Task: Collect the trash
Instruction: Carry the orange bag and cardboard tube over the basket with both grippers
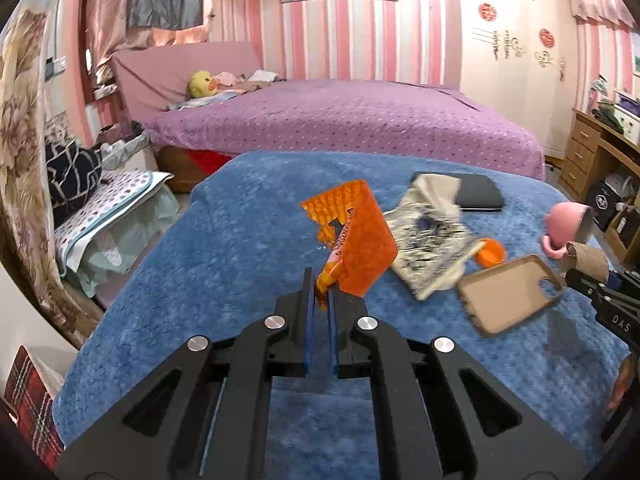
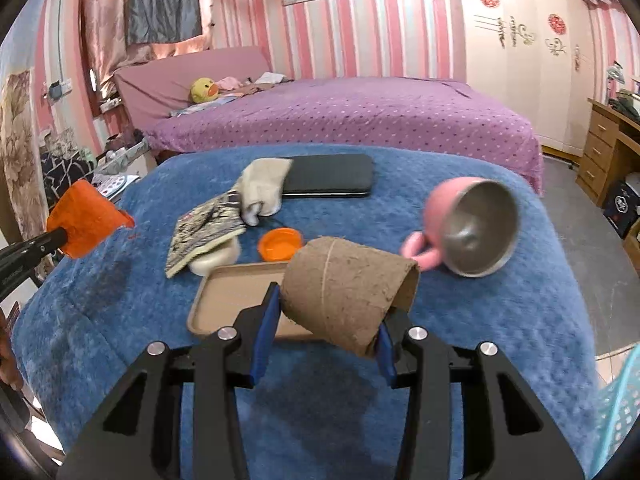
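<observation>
Left gripper (image 1: 320, 292): fingers closed on the twisted corner of the orange wrapper (image 1: 356, 240). The wrapper stands up and forward from the fingertips, clear of the blue blanket (image 1: 200, 260) below.

Right gripper (image 2: 324, 328): fingers clamped across the cardboard tube (image 2: 352, 292). The tube's long axis runs crosswise to the fingers, tilted, open end to the right. It hangs above the blanket.

Just ahead of the right fingers lies the tan phone case (image 2: 236, 300), flat, hollow side up. Just beyond it sits the orange cap (image 2: 280, 243). Ahead and left of the fingers lie a patterned pouch (image 2: 204, 236) and a grey sock (image 2: 262, 188); a black case (image 2: 332, 175) lies farther out. Ahead and right, a pink cup (image 2: 468, 224) lies tipped on its side.

Judgement: both grippers are loaded, so the coming move is a carry to a bin. A turquoise basket (image 2: 620, 408) shows at the lower right edge, close beside the right fingers; the right gripper is the nearer one to it. Of the remaining loose items, the cap reads as trash.
</observation>
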Demonstrator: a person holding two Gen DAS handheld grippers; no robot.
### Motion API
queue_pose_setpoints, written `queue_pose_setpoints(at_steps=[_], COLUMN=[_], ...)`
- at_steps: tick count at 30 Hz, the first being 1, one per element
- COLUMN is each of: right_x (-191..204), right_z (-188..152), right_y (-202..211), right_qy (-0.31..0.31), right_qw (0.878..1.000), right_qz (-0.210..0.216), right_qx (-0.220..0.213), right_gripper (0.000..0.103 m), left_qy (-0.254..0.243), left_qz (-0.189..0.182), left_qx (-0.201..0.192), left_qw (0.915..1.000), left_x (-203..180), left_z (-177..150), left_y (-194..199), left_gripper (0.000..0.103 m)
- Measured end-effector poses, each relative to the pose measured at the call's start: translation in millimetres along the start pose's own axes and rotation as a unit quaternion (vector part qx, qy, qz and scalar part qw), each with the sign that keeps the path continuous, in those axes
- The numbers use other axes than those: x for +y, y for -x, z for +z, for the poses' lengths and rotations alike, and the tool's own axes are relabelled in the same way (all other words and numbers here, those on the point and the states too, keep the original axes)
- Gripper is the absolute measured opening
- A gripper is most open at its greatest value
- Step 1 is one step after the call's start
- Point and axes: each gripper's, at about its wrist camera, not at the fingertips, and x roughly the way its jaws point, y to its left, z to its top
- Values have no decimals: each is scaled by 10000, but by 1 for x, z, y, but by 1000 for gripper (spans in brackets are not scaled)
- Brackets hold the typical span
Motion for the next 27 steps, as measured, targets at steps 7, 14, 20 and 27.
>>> queue_pose_setpoints(at_steps=[7, 14, 20, 27], right_x=[-41, -89, -127, -184], right_z=[-3, -5, -17, -48], right_y=[35, 76, 113, 157], right_qy=[-82, -342, -434, -653], right_qw=[9995, 9971, 9942, 9885], right_qz=[-241, -550, -875, -1318], right_qx=[-186, -397, -446, -342], right_gripper=[42, 42, 42, 42], left_qy=[-383, -808, -1178, -1223], left_qz=[-340, -993, -1366, -1839], left_qx=[-162, -205, -249, -275], left_qw=[9986, 9916, 9833, 9749], left_x=[-52, -117, -173, -226], left_z=[-1, -12, -19, -23], left_y=[29, 57, 79, 102], left_gripper=[4, 4, 4, 4])
